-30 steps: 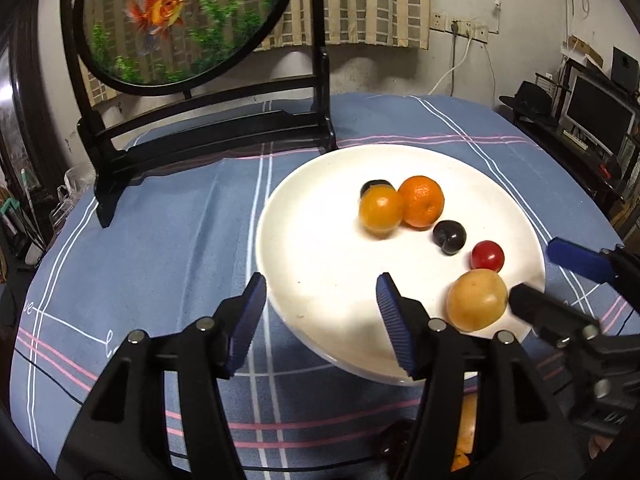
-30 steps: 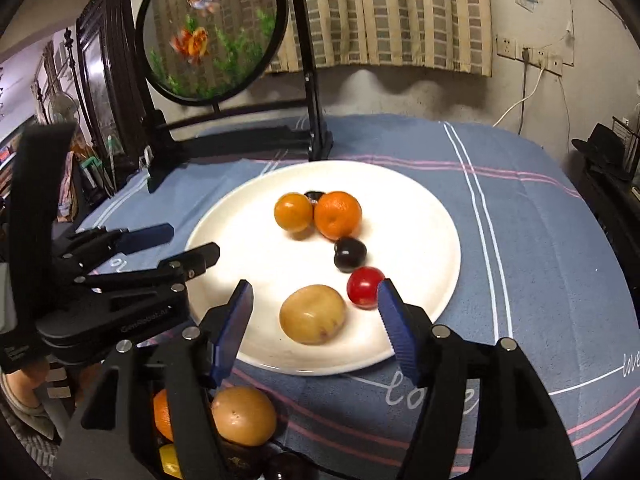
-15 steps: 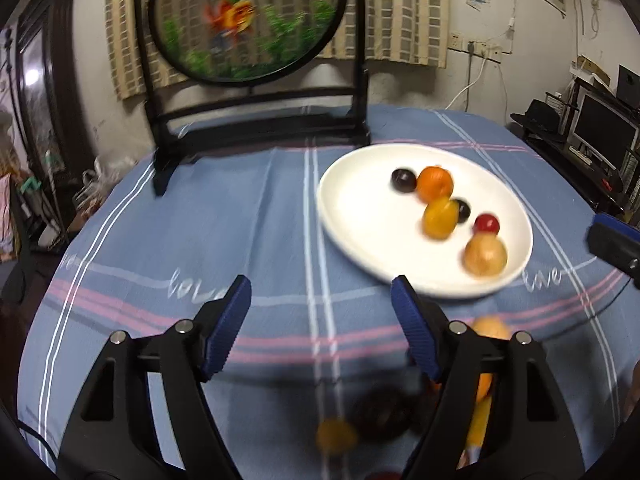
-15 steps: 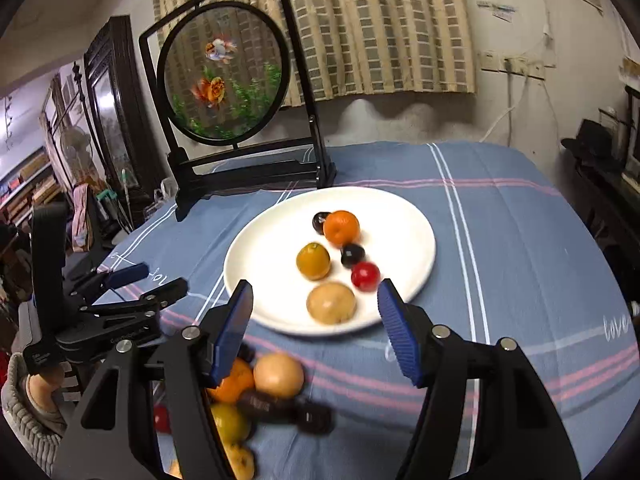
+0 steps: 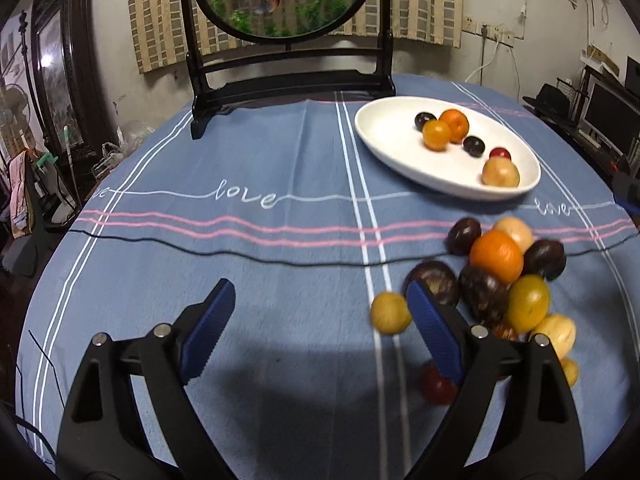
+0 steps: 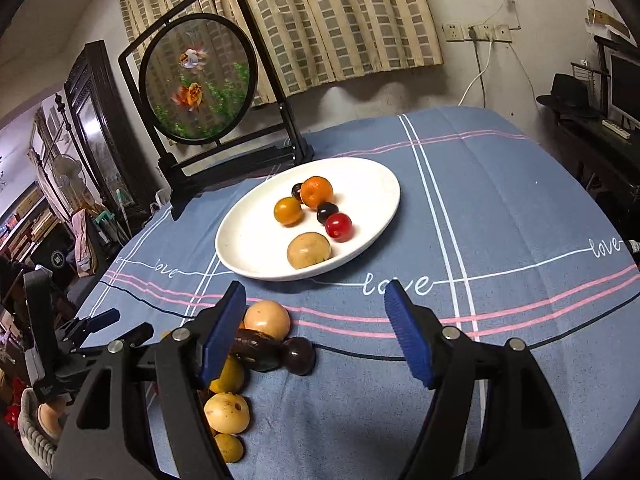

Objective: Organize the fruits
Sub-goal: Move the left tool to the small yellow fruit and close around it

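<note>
A white plate [image 6: 248,240] [image 5: 392,136] on the blue cloth holds an orange [image 6: 316,191], a yellow-orange fruit [image 6: 287,211], two dark plums, a red fruit [image 6: 338,227] and a tan fruit [image 6: 309,250]. Several loose fruits [image 5: 496,256] [image 6: 267,318] lie heaped on the cloth near the front. My left gripper [image 5: 320,308] hovers left of the heap, its jaws opening with nothing between them. A small yellow fruit [image 5: 390,312] lies just inside its right finger. My right gripper [image 6: 316,312] hangs right of the heap, jaws opening and empty. The left gripper [image 6: 124,324] also shows at the left of the right wrist view.
A round goldfish screen on a black stand [image 5: 288,80] [image 6: 200,80] stands at the back of the table. The cloth-covered table [image 5: 240,240] drops off at the left and right edges. A desk with a monitor [image 5: 608,116] and a hat [image 6: 568,96] lies beyond the right side.
Both grippers have drawn back from the plate toward the near edge, and the heap of loose fruit has come into view. Both pairs of jaws stand wider than before.
</note>
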`<state>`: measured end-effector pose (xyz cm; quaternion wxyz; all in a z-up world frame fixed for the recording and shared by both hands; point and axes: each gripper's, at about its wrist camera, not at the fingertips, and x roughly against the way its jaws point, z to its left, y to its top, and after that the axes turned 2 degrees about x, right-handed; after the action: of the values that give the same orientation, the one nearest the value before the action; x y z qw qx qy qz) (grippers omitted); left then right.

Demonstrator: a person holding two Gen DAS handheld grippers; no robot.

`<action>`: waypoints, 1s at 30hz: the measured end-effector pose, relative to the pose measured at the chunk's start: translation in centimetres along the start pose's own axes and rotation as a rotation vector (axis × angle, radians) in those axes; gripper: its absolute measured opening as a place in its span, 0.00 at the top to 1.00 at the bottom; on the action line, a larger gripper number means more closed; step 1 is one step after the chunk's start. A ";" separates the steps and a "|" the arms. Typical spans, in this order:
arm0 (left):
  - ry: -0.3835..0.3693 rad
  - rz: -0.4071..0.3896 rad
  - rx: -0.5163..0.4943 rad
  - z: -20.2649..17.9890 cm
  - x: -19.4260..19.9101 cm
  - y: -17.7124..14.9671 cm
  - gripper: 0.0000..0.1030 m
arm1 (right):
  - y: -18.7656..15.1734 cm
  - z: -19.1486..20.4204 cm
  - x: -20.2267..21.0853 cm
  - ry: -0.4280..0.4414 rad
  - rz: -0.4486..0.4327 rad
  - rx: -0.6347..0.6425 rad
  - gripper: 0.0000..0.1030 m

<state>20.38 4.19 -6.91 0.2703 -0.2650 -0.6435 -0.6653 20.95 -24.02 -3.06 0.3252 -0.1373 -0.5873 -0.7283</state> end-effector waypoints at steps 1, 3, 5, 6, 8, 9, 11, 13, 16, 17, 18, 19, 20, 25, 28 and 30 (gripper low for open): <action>0.005 0.005 -0.012 -0.1 -0.1 -0.3 0.13 | -0.1 0.0 -0.1 0.000 0.006 0.002 0.30; 0.018 0.011 -0.046 -0.5 -0.4 -0.7 0.13 | -0.1 0.1 -0.1 -0.001 0.010 0.005 0.30; 0.021 0.003 -0.069 -0.9 -0.4 -0.8 0.13 | -0.2 0.2 0.0 0.002 0.009 0.010 0.30; 0.016 -0.002 -0.082 -1.1 -0.4 -0.9 0.13 | -0.2 0.2 0.0 0.004 0.009 0.011 0.30; 0.011 -0.002 -0.096 -1.3 -0.5 -1.0 0.14 | -0.3 0.3 0.1 0.009 0.009 0.014 0.30; 0.004 -0.001 -0.102 -1.4 -0.6 -1.0 0.17 | -0.3 0.4 0.1 0.009 0.009 0.018 0.30; -0.017 0.005 -0.109 -1.5 -0.7 -1.0 0.25 | -0.3 0.5 0.1 0.009 0.010 0.021 0.30; -0.041 0.014 -0.110 -1.5 -0.8 -1.0 0.34 | -0.4 0.6 0.1 0.008 0.011 0.021 0.30; -0.074 0.002 -0.110 -1.4 -0.8 -0.9 0.45 | -0.4 0.5 0.1 0.006 0.012 0.019 0.30; -0.073 -0.001 -0.114 -1.5 -0.8 -0.9 0.45 | -0.4 0.5 0.1 0.006 0.011 0.019 0.30; -0.069 -0.006 -0.122 -1.7 -0.9 -0.9 0.45 | -0.4 0.5 0.1 0.006 0.012 0.019 0.30; -0.071 -0.006 -0.128 -1.9 -1.0 -0.9 0.45 | -0.4 0.5 0.1 0.006 0.013 0.019 0.30; -0.081 0.002 -0.134 -2.0 -1.2 -0.9 0.46 | -0.4 0.5 0.1 0.005 0.014 0.019 0.30; -0.109 0.026 -0.129 -1.7 -1.7 -0.7 0.46 | -0.5 0.4 -0.1 0.000 0.022 0.021 0.30; -0.047 0.040 -0.128 -1.1 -2.1 -0.7 0.47 | -0.5 0.4 0.0 0.000 0.021 0.021 0.30; -0.022 0.033 -0.105 -0.2 -1.9 -0.6 0.47 | -0.5 0.4 0.0 0.001 0.020 0.021 0.30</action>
<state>21.30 4.01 -8.70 0.2598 -0.2968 -0.6063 -0.6905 20.60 -23.59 -3.33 0.3341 -0.1394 -0.5935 -0.7189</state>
